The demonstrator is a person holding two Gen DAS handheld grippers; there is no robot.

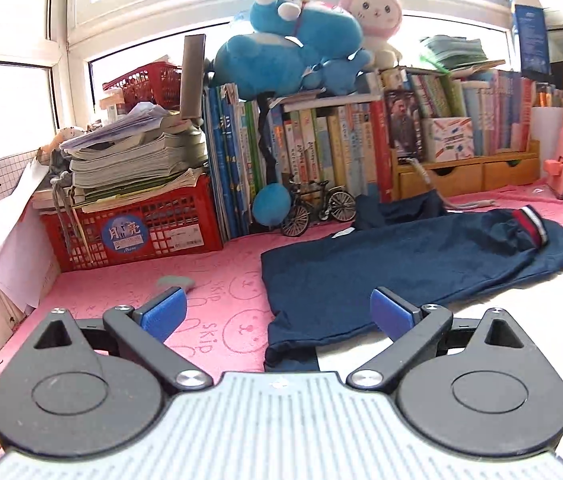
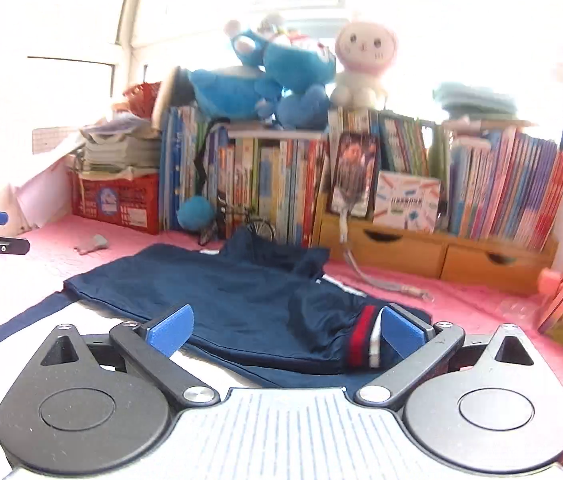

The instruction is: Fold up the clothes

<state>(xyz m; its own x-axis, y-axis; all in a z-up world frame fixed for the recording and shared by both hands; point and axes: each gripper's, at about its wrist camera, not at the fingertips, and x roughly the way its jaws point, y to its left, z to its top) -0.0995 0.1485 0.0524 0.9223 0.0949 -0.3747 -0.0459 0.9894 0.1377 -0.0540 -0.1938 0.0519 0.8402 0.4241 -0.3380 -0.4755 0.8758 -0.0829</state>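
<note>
Both tools are held spread with nothing pinched. The right tool (image 2: 287, 330) is nearer, just over the striped cuff (image 2: 365, 336) of the navy garment (image 2: 221, 292); the left tool (image 1: 277, 312) faces its opposite edge. The garment lies ahead on the pink worktop (image 1: 217, 276), long axis running across. Its near part is washed out by glare and its fold lines cannot be made out.

Beyond the left claw's reach, a red crate (image 1: 133, 228) carries stacked papers (image 1: 133, 156). A row of books (image 1: 341, 148) runs rightward from it, topped by blue plush toys (image 1: 285, 52) and a white bunny (image 1: 377, 20); a toy bicycle (image 1: 317, 208) stands below.
</note>
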